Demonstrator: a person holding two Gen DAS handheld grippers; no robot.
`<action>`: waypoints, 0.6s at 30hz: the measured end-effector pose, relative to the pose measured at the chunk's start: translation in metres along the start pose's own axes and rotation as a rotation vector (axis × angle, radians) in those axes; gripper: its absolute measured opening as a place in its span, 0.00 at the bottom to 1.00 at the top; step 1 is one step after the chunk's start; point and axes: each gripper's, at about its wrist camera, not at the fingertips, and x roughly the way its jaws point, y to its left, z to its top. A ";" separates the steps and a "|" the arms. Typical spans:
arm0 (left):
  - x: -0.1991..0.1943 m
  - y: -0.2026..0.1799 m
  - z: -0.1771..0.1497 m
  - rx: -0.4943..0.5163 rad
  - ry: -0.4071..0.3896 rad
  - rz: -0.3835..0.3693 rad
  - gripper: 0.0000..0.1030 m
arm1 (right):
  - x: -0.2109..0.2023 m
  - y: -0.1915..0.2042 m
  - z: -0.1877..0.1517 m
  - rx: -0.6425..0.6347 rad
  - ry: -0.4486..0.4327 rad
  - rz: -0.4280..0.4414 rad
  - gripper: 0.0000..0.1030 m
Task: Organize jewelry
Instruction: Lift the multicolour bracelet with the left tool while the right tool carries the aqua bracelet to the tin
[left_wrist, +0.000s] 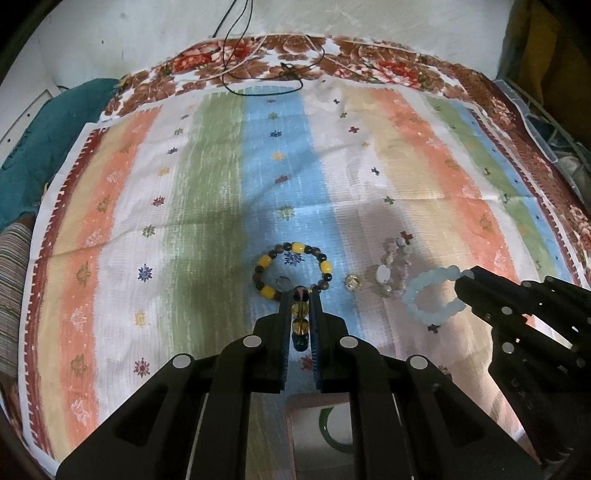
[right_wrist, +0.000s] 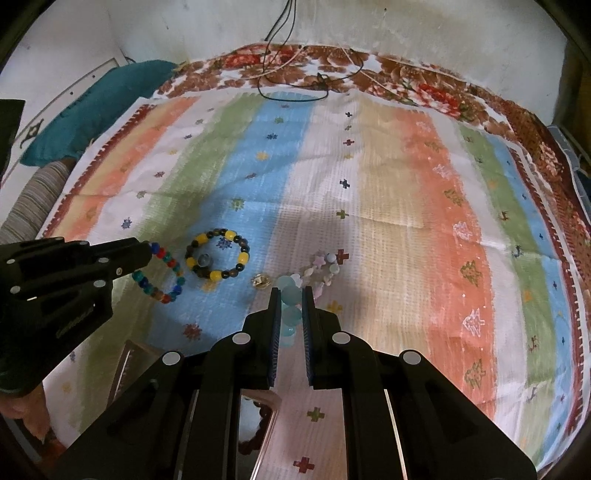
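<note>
My left gripper (left_wrist: 300, 295) is shut on a multicoloured bead bracelet (right_wrist: 162, 273), which hangs off its tips above the striped cloth (left_wrist: 184, 192); the same gripper (right_wrist: 147, 251) enters the right wrist view from the left. My right gripper (right_wrist: 289, 291) is shut on a pale blue bead bracelet (left_wrist: 432, 295), and this gripper (left_wrist: 463, 277) shows at the right of the left wrist view. On the cloth between them lie a yellow-and-dark bead bracelet (left_wrist: 291, 269), a small clear-gold piece (left_wrist: 353, 282) and a pastel pink bracelet (left_wrist: 393, 273).
A small ring (right_wrist: 204, 260) lies inside the yellow-and-dark bracelet (right_wrist: 218, 258). Under the grippers sit open box compartments, one with a green bangle (left_wrist: 332, 428), one with dark red beads (right_wrist: 255, 424). Black cords (left_wrist: 266, 74) trail at the far edge, with a teal cushion (right_wrist: 99, 107) at far left.
</note>
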 end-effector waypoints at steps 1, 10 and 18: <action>-0.003 -0.001 -0.001 0.000 -0.004 -0.003 0.09 | -0.002 0.000 0.000 0.000 -0.003 0.001 0.12; -0.028 -0.011 -0.010 0.009 -0.043 -0.032 0.09 | -0.023 0.002 -0.007 0.003 -0.044 0.017 0.12; -0.049 -0.014 -0.020 0.006 -0.069 -0.065 0.09 | -0.044 0.009 -0.014 -0.010 -0.082 0.029 0.12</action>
